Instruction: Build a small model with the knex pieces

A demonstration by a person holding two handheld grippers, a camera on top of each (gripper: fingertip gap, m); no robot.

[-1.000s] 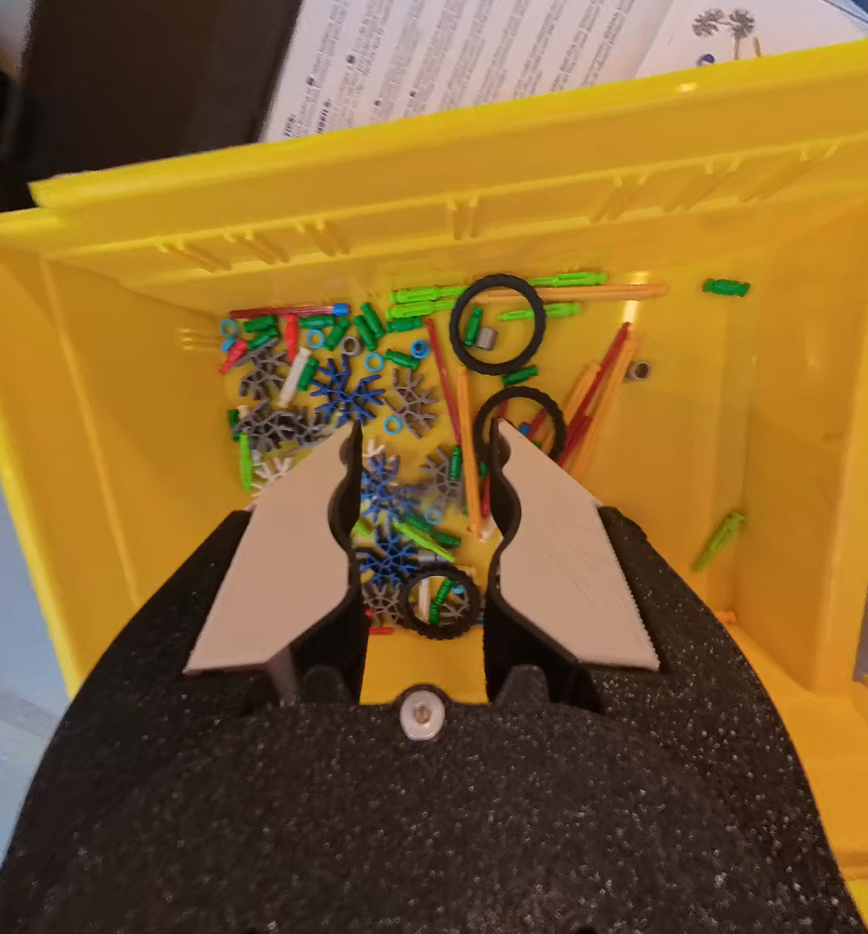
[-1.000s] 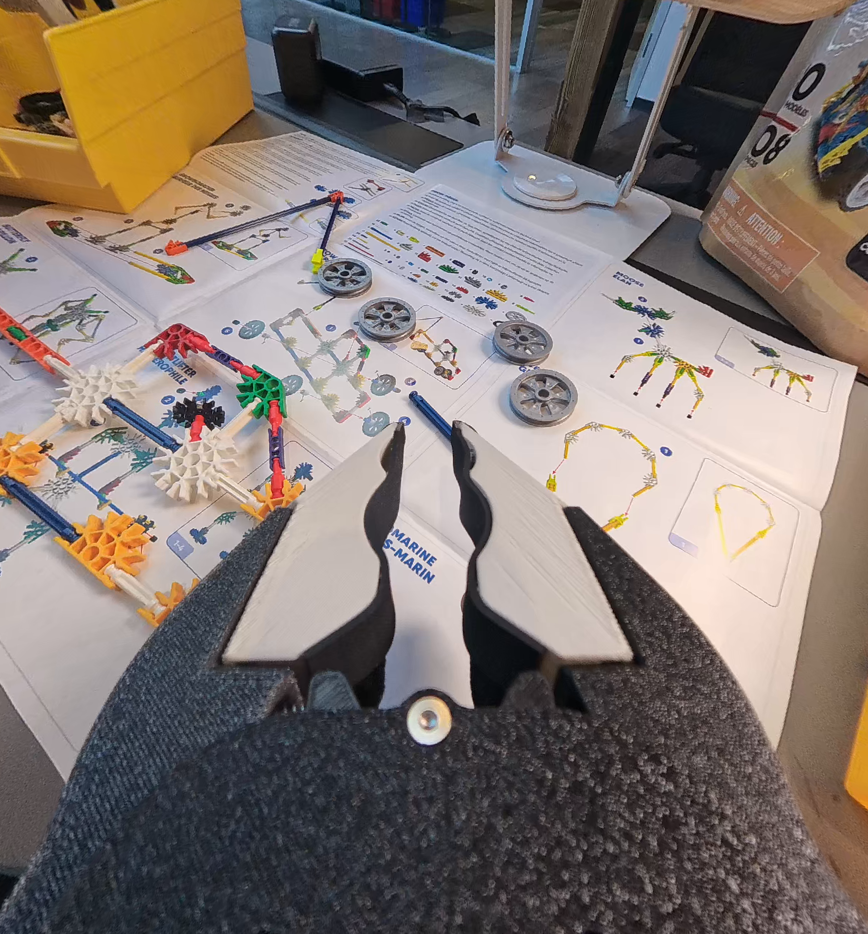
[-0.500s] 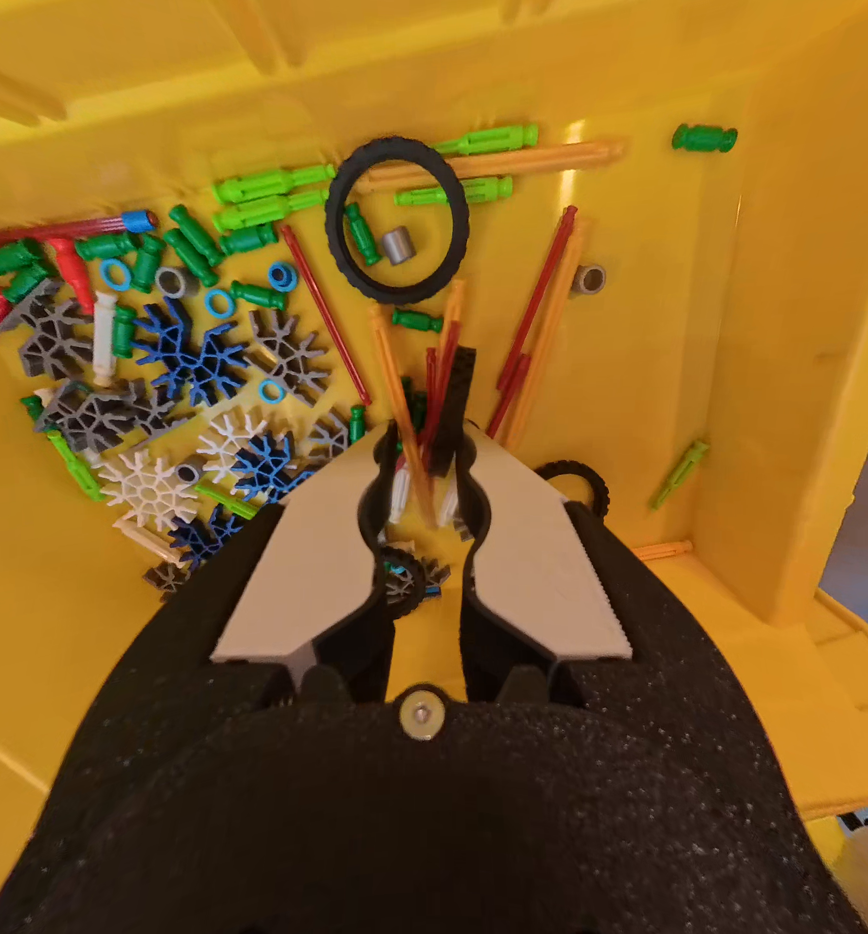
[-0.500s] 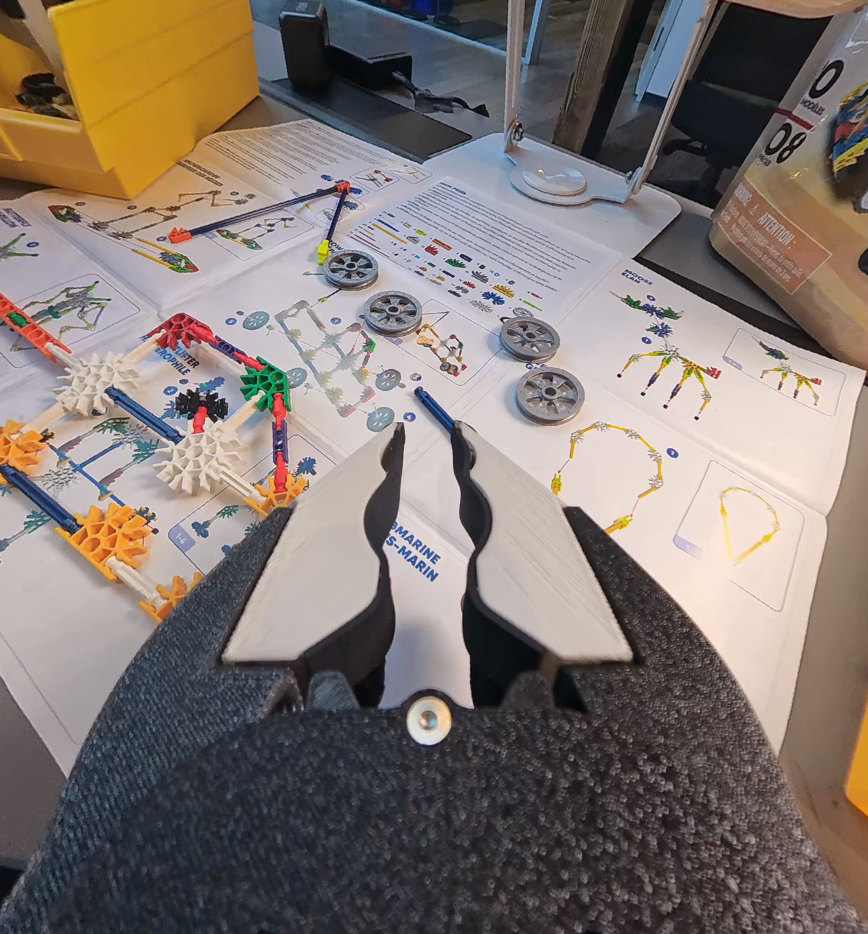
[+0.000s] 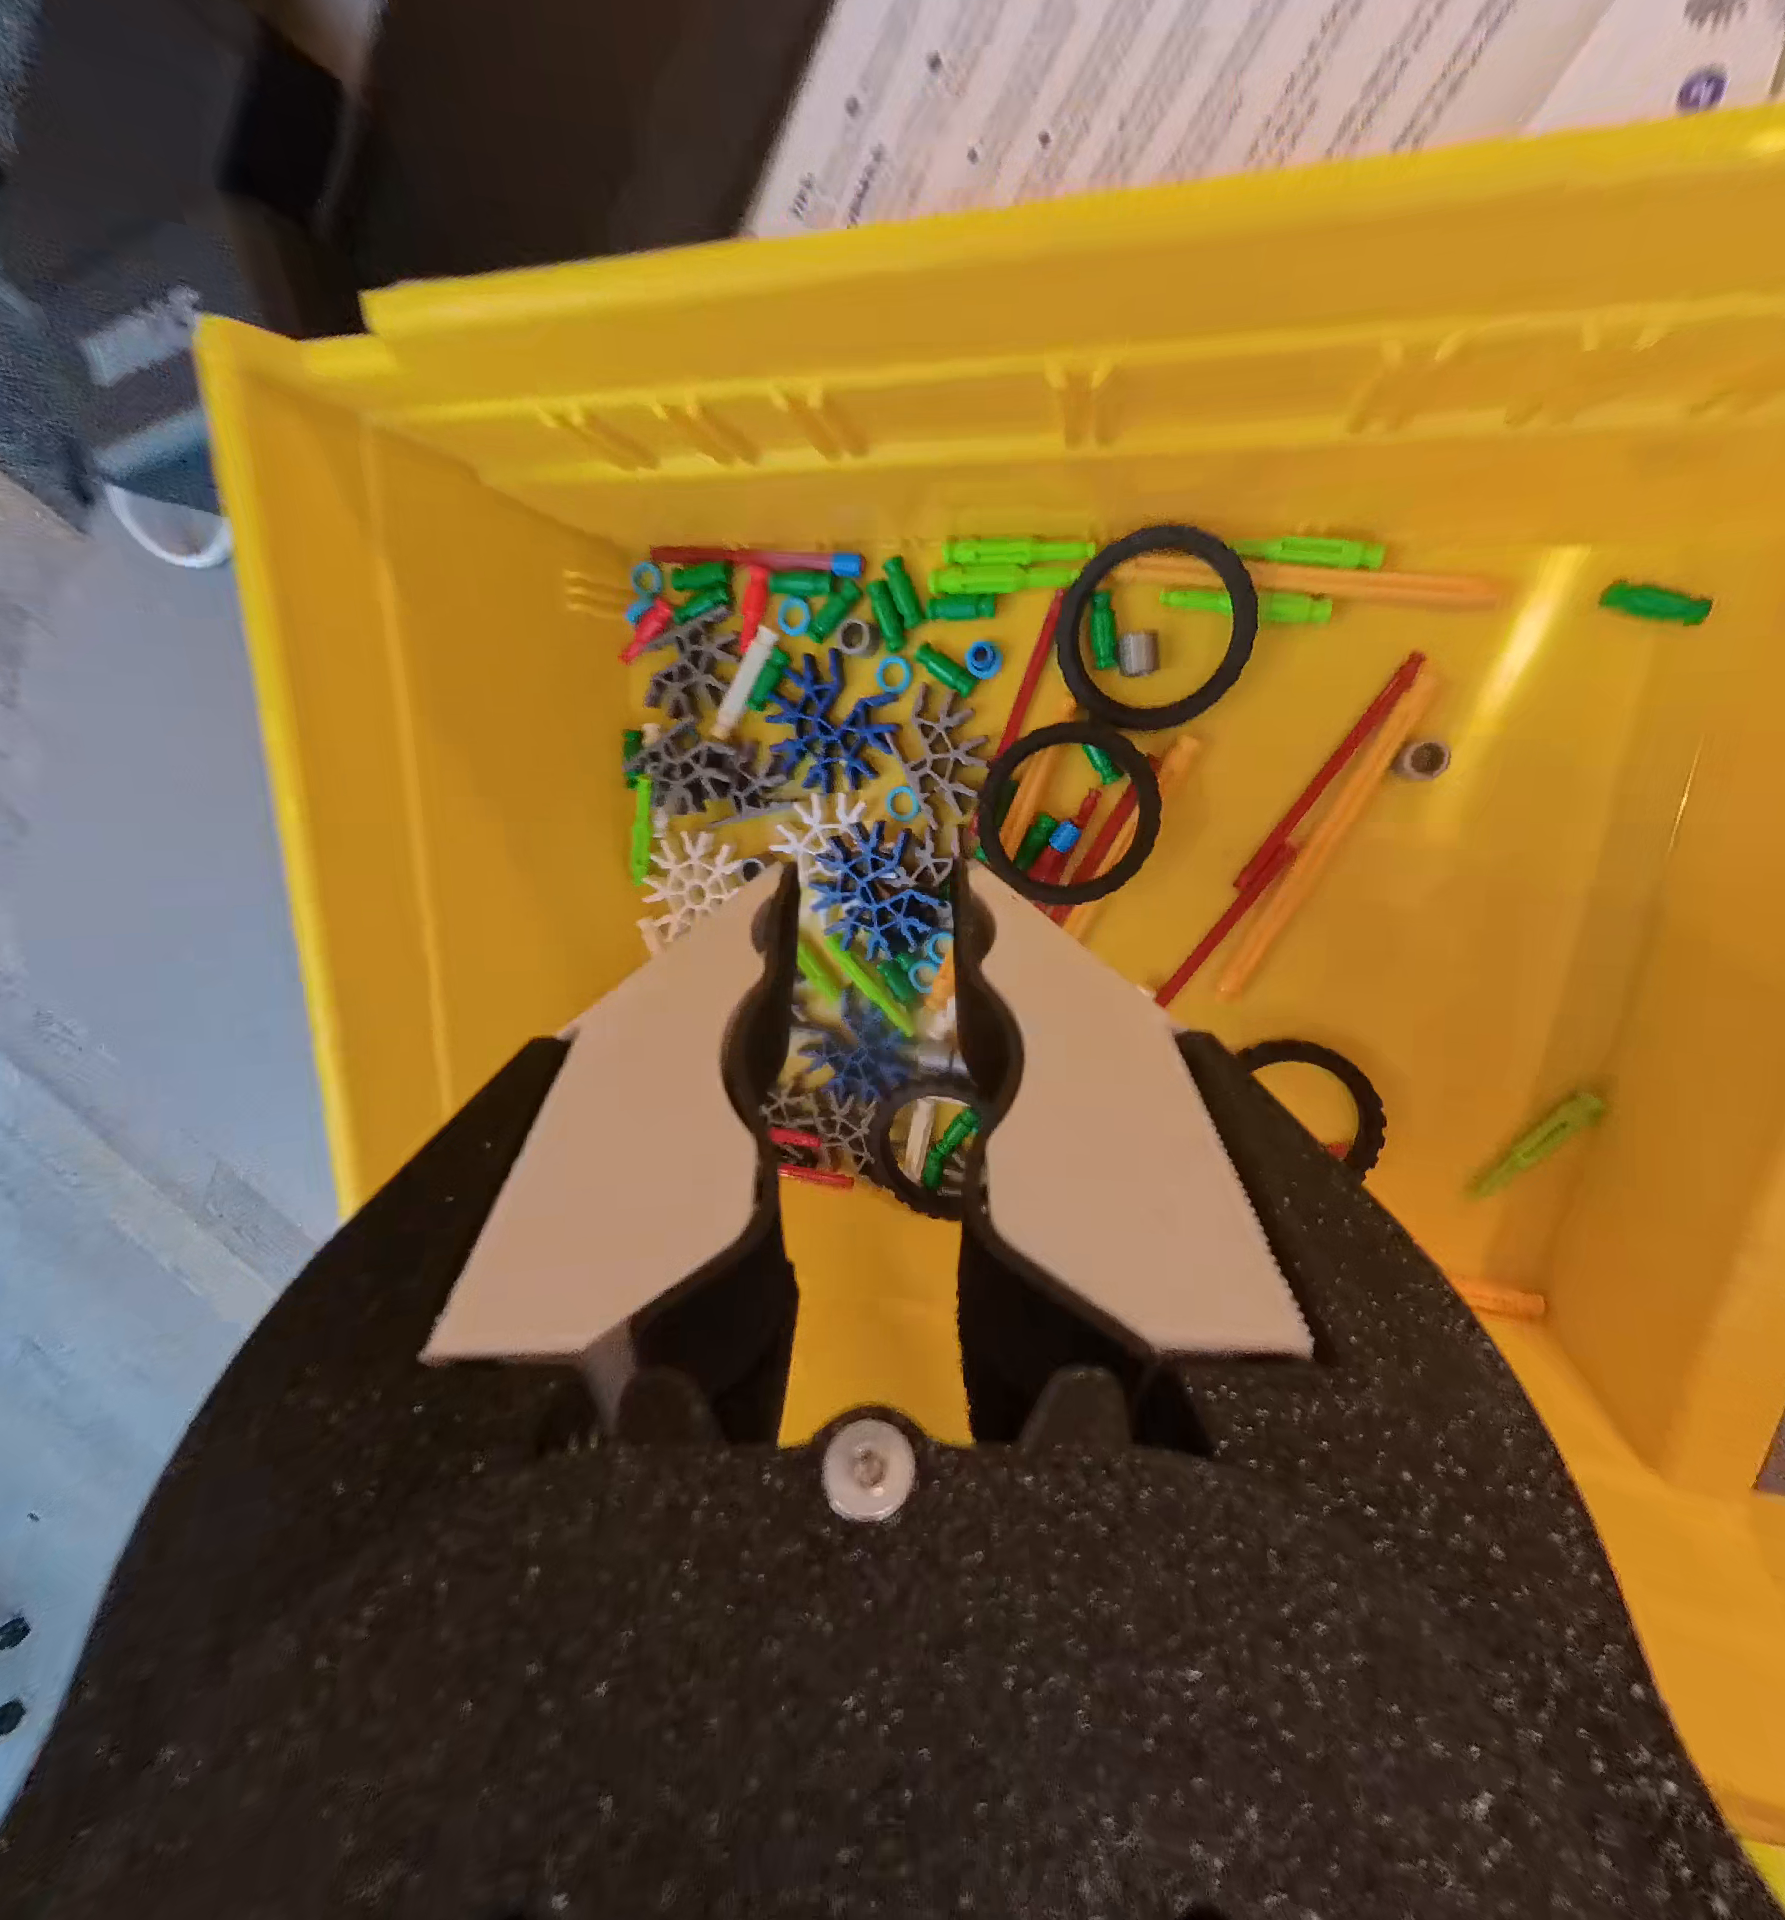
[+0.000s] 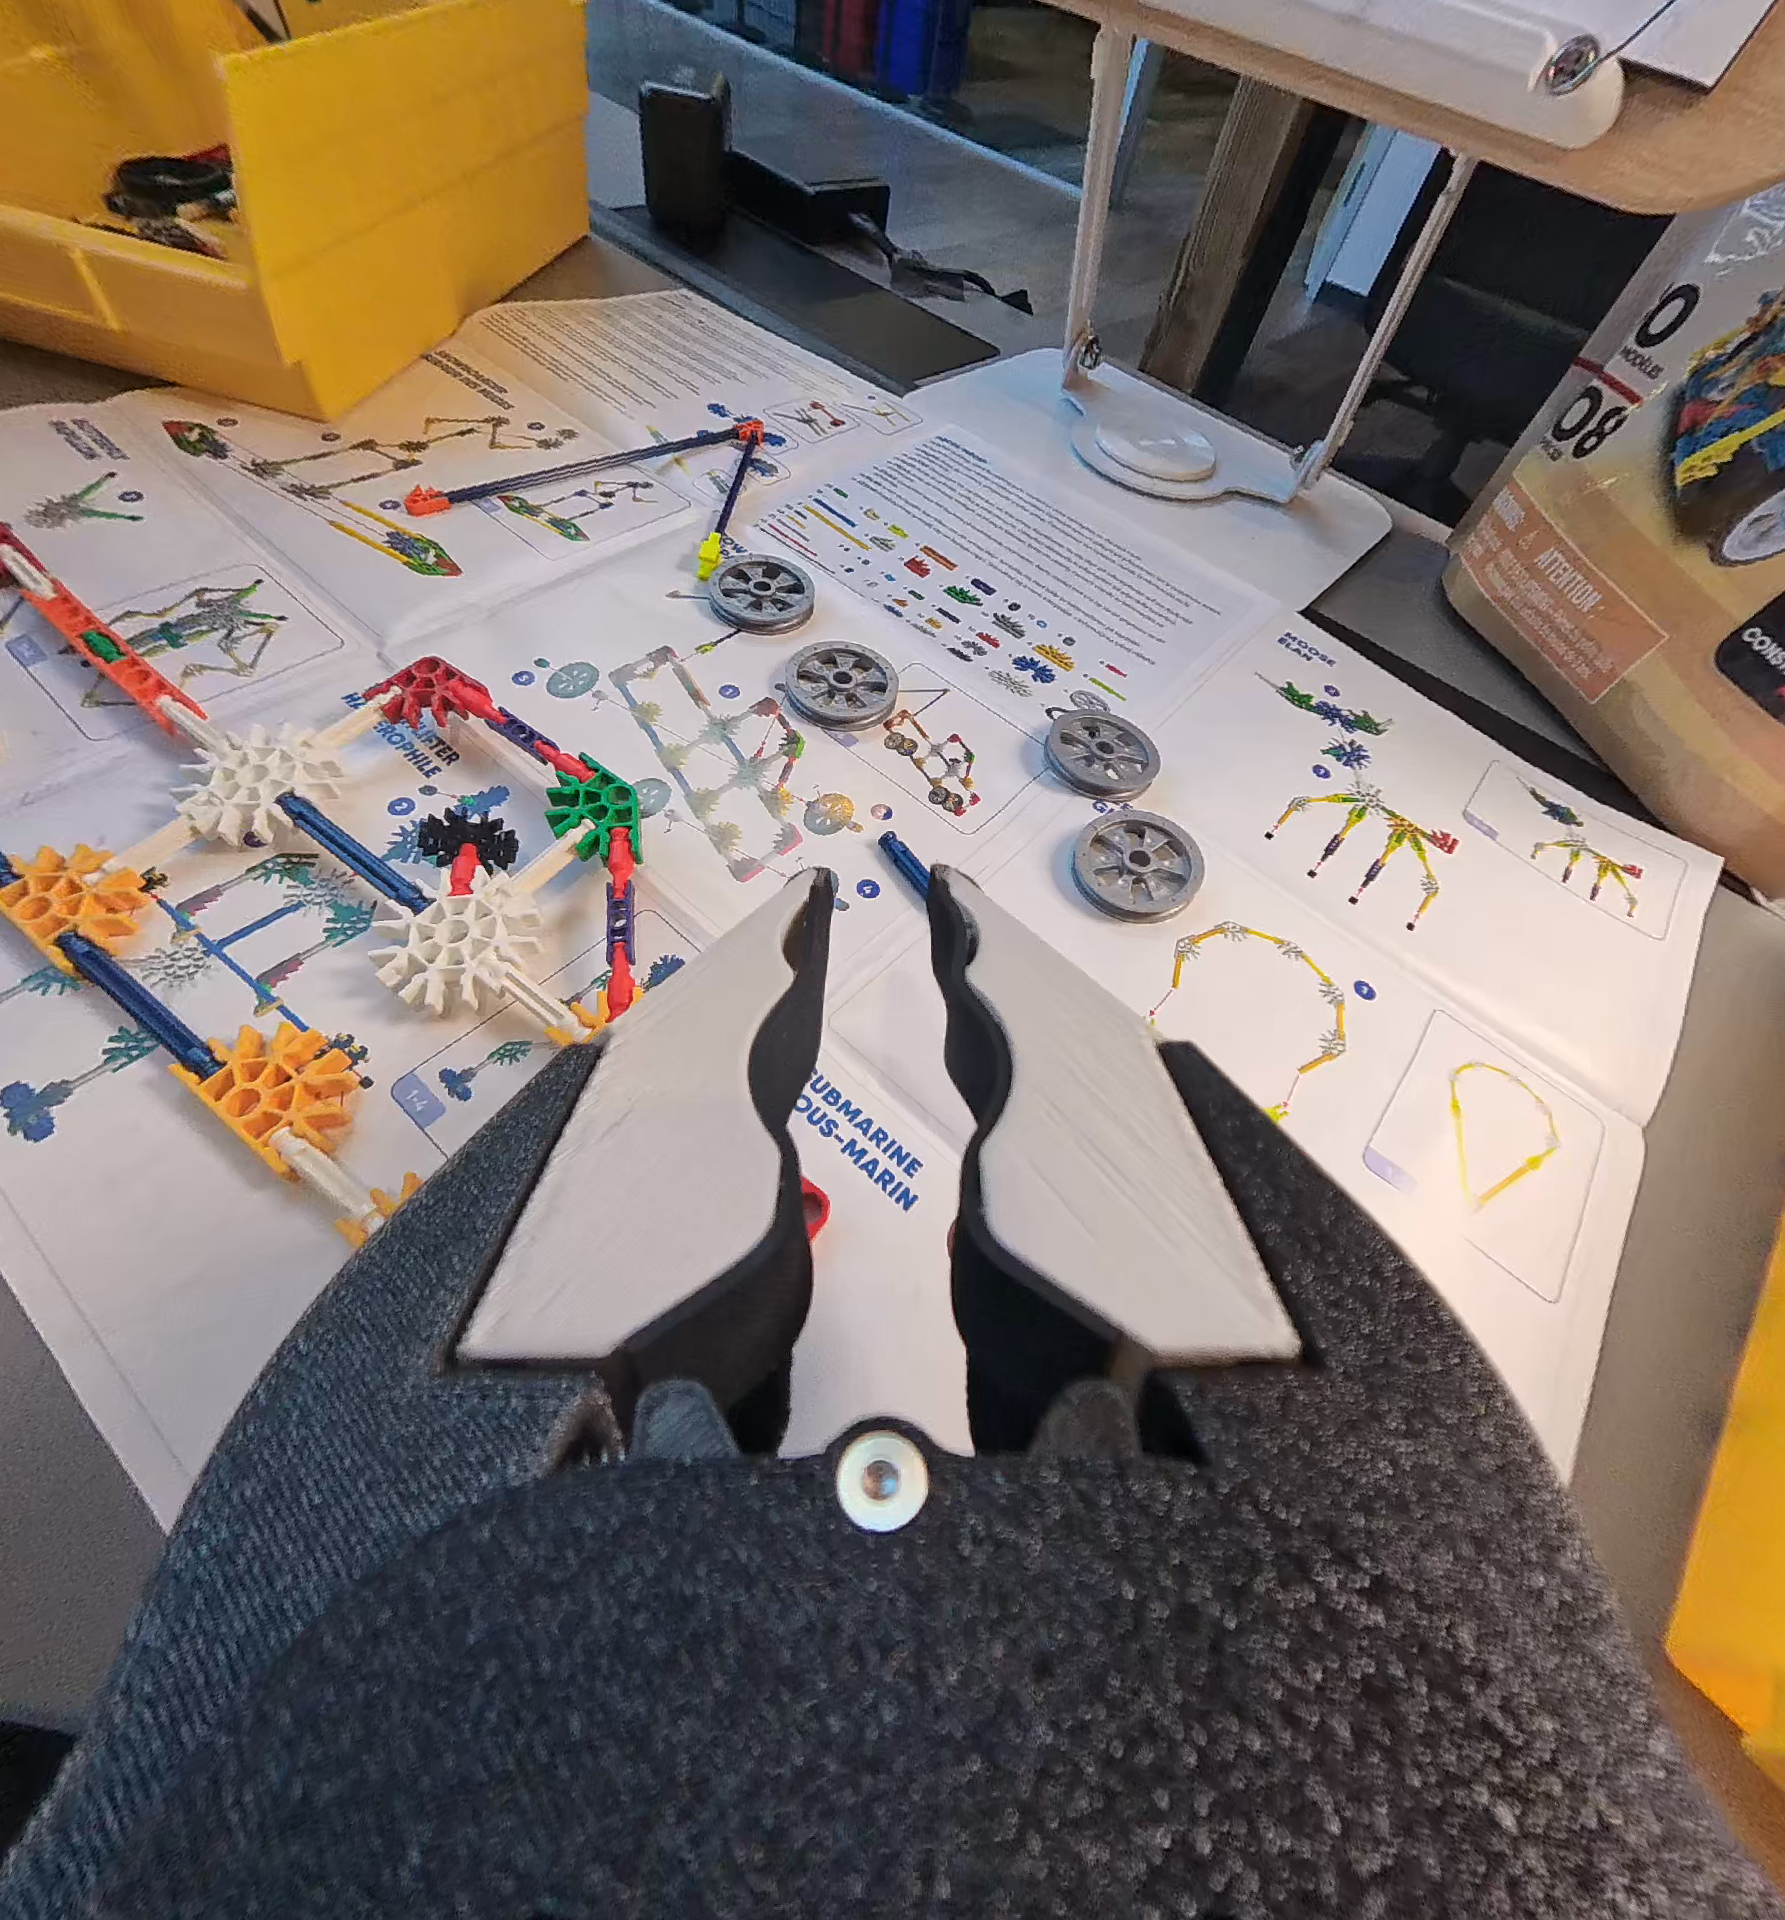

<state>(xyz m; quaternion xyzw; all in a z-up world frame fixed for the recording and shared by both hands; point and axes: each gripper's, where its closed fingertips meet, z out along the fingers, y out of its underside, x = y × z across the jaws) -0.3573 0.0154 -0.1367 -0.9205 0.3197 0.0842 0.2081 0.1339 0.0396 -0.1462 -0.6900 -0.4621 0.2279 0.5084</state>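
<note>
2 grippers, both empty. Left gripper (image 5: 872, 883) hangs over the yellow bin (image 5: 431, 790), jaws parted a moderate gap, nothing between them; blue snowflake connectors (image 5: 872, 883) lie just past the tips, 2 black rubber rings (image 5: 1158, 641) at upper centre right, red and orange rods (image 5: 1314, 821) right of centre. Right gripper (image 6: 875, 883) is over the instruction sheet (image 6: 1075, 540), jaws slightly parted, a dark blue rod (image 6: 903, 862) at the tips. 4 grey wheels (image 6: 1137, 865) centre; a rod-and-connector frame (image 6: 452, 831) at left.

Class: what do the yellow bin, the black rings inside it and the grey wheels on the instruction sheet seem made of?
Yellow bin: glossy moulded plastic, ribbed rim. Black rings: matte, treaded, probably rubber. Grey wheels: spoked, dull silver sheen, plastic or metal; unclear.
</note>
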